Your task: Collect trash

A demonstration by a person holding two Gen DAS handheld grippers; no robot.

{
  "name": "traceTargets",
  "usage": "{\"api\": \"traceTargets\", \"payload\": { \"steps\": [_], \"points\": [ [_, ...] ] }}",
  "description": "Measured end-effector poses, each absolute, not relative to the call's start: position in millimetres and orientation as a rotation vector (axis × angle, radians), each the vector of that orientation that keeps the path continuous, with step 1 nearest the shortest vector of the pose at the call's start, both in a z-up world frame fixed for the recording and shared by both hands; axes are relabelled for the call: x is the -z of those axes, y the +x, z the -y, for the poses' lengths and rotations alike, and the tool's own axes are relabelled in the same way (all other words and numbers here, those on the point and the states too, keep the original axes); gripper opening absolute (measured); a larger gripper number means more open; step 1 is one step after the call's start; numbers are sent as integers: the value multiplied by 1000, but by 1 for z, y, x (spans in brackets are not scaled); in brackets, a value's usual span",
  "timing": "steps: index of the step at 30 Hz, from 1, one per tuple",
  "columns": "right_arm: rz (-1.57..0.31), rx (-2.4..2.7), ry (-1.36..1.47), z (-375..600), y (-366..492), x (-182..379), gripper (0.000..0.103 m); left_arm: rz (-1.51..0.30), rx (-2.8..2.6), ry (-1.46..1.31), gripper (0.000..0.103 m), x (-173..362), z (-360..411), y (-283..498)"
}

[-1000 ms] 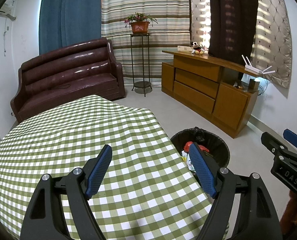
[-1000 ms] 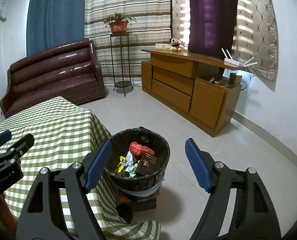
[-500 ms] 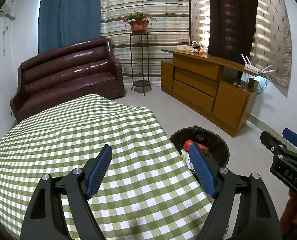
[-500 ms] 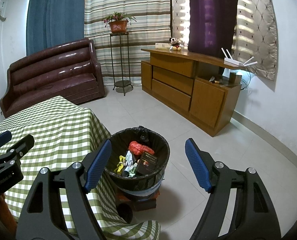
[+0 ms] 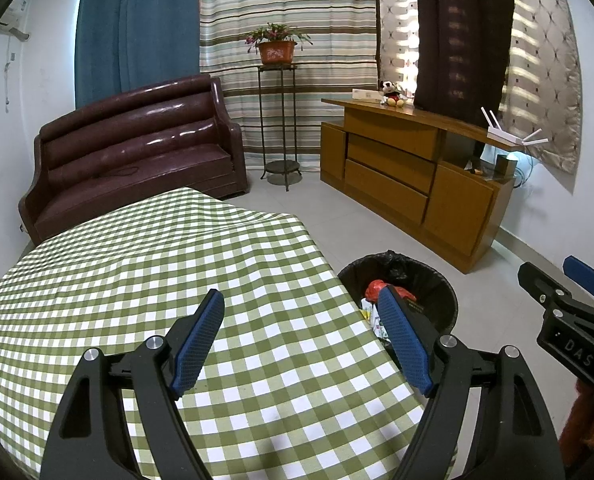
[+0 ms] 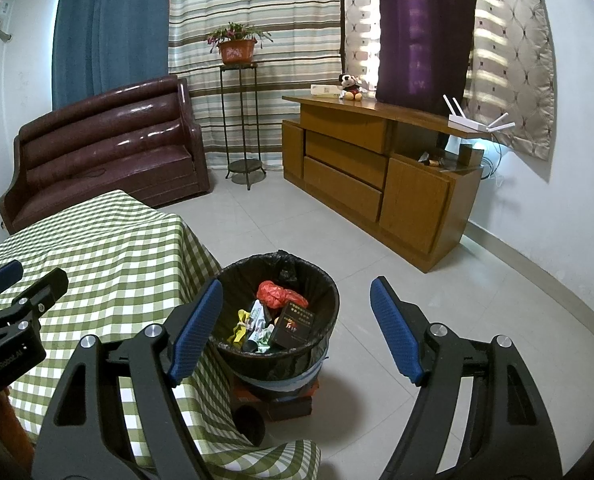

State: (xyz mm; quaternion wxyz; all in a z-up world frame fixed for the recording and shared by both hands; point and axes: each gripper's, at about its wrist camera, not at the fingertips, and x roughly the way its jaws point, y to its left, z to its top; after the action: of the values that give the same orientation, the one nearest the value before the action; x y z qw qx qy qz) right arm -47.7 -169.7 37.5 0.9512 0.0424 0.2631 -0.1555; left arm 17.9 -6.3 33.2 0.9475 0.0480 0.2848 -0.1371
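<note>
Both hand-held grippers (image 5: pixel 301 318) (image 6: pixel 297 306) gape, holding nothing.

In the left wrist view, the right tool (image 5: pixel 573 320) is showing white letters "DAS" on its black body. In the right wrist view, the left tool (image 6: pixel 9 320) is bearing small print that seems to read "GenRobot.AI". The dark box (image 6: pixel 293 325) in the bin (image 6: pixel 329 304) is carrying gold print too small to read.

Table with green-checked cloth (image 5: pixel 145 280): surface bare. Tiled floor (image 6: pixel 437 288), right of table: carries lined trash bin (image 6: pixel 321 300).
</note>
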Motion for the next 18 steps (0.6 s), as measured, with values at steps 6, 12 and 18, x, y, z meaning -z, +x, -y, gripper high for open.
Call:
{"api": "traceTargets", "payload": {
  "steps": [6,12,18],
  "points": [
    [-535,317,85,169,-48,-38,75,-586,271,94,77,-31,6,18],
    [-536,317,86,169,-47,-38,75,-581,265,96,80,-31,5,20],
    [-537,317,86,169,-48,-39,75,-567,270,111,81,-32,7,19]
  ]
}}
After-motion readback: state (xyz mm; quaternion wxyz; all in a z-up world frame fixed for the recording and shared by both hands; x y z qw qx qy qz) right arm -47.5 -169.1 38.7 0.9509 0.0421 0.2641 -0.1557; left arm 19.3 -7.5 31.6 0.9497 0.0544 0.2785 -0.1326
